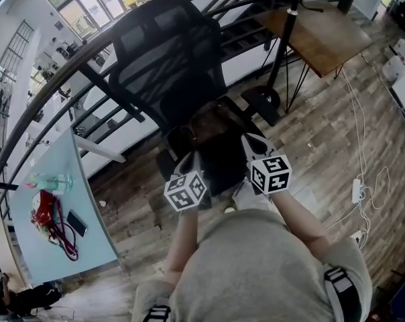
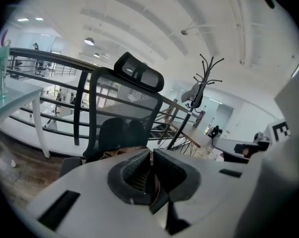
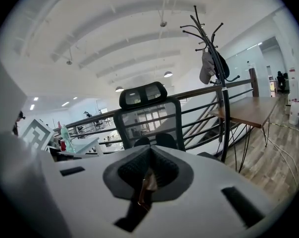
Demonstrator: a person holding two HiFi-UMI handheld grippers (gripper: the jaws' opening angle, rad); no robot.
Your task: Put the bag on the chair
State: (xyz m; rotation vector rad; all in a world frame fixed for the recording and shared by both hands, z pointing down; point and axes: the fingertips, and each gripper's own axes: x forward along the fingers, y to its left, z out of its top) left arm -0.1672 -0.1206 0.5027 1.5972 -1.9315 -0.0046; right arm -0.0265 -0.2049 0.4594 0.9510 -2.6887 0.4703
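- A mezzanine with a wood-plank floor (image 1: pixel 310 146) and a curved railing (image 2: pixel 45 56). At the left, a pale surface (image 1: pixel 88 200) carries a red bundle (image 1: pixel 45 210), a phone (image 1: pixel 76 223) and a bottle (image 1: pixel 51 182), none of them part of the job.
- The chair (image 1: pixel 165 59), black with a mesh back, stands straight ahead of the person, close to the railing.
- The bag (image 1: pixel 212 136), dark brown, hangs between the two tools. It is in front of the chair's back and, as far as the head view shows, over its seat. Whether it touches the seat I cannot tell.
- The left tool (image 1: pixel 192 158) is clamped tight, with a thin brown edge of the bag pinched between its jaws.
- The right tool (image 1: pixel 251 141) is likewise closed, nipping a narrow brown strip with a bit of metal on it, likely a strap fitting.
- Judged progress: the bag is picked up and brought to the chair. What is left is to lower it onto the seat, release both tools and draw back.
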